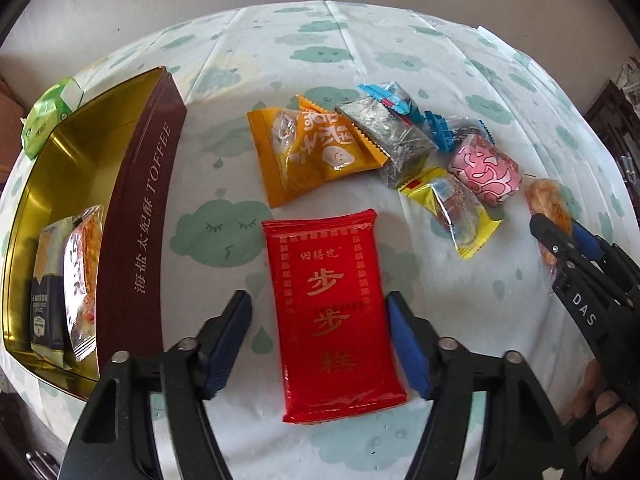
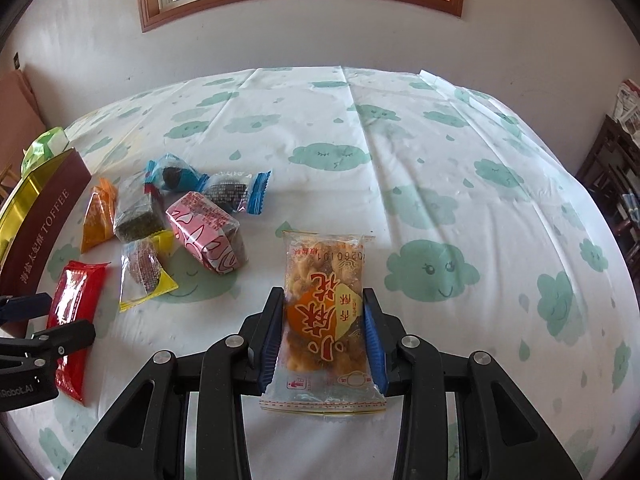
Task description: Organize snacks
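1. Left gripper point(image 1: 320, 344): straddles the red snack packet point(image 1: 332, 312) lying flat on the cloud-print bench cover point(image 1: 280, 60). Jaws part-closed; the right pad sits at the packet's edge, a gap is seen at the left pad, so no squeeze is made yet.
2. Right gripper point(image 2: 324, 332): clamped narrow on the long sides of a clear packet of fried twists point(image 2: 324, 312), with the pads pressing the film at mid-length.
3. Toffee tin point(image 1: 132, 216): stands open at the left edge of the bench, with two packets already upright at its near end.
4. Loose pile far of the red packet: two orange packets point(image 1: 312, 148), a dark foil-wrapped block point(image 1: 396, 140), blue-ended sweets point(image 1: 440, 124), a pink-wrapped cake point(image 1: 484, 168) and a yellow-edged packet point(image 1: 456, 208), some overlapping.
5. Handling, judged: the red packet is light, with glossy slippery film over a soft-looking filling. It is best taken across the short width at mid-length, firmly but without crushing.
6. The twists are judged brittle, so grip force should be kept low; the film may slide in the pads if tilted fast.
7. The free room in the tin is towards its far end.
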The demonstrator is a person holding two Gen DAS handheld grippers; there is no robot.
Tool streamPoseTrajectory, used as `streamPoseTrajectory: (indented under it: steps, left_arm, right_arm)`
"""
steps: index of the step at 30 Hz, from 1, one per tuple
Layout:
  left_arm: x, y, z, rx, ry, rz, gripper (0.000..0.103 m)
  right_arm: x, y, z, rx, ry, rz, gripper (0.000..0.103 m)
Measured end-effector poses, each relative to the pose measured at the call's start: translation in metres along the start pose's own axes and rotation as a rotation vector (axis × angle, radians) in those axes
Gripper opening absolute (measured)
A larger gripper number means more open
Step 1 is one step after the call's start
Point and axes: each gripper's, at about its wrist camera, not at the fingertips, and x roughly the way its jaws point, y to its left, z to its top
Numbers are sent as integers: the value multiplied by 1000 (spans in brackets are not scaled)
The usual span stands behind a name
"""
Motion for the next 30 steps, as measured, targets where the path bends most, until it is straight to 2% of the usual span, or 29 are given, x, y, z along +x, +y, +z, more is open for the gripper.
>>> streamPoseTrajectory:
  steps: [1,7,14,22,25,30]
  left_arm:
    - [-1,0,0,4,-3,-2,49]
    - [-5,3,-1,3,-12,-17,41]
    - [-10,5,-4,13,-9,-15,41]
    - [-45,12,4,37,-75,-38,41]
    - [-63,26,13,32,-122,-18,41]
    - [-79,71,26,-16,-169,63,41]
  right_arm:
    - [0,0,0,0,-1,-1,38]
    - [0,0,-1,0,-3,-1,38]
    - [0,0,-1,0,-7,-3,38]
    - [0,0,-1,1,-7,-4,39]
    - [0,0,-1,0,-7,-6,39]
    - [0,0,-1,0,-8,-7,39]
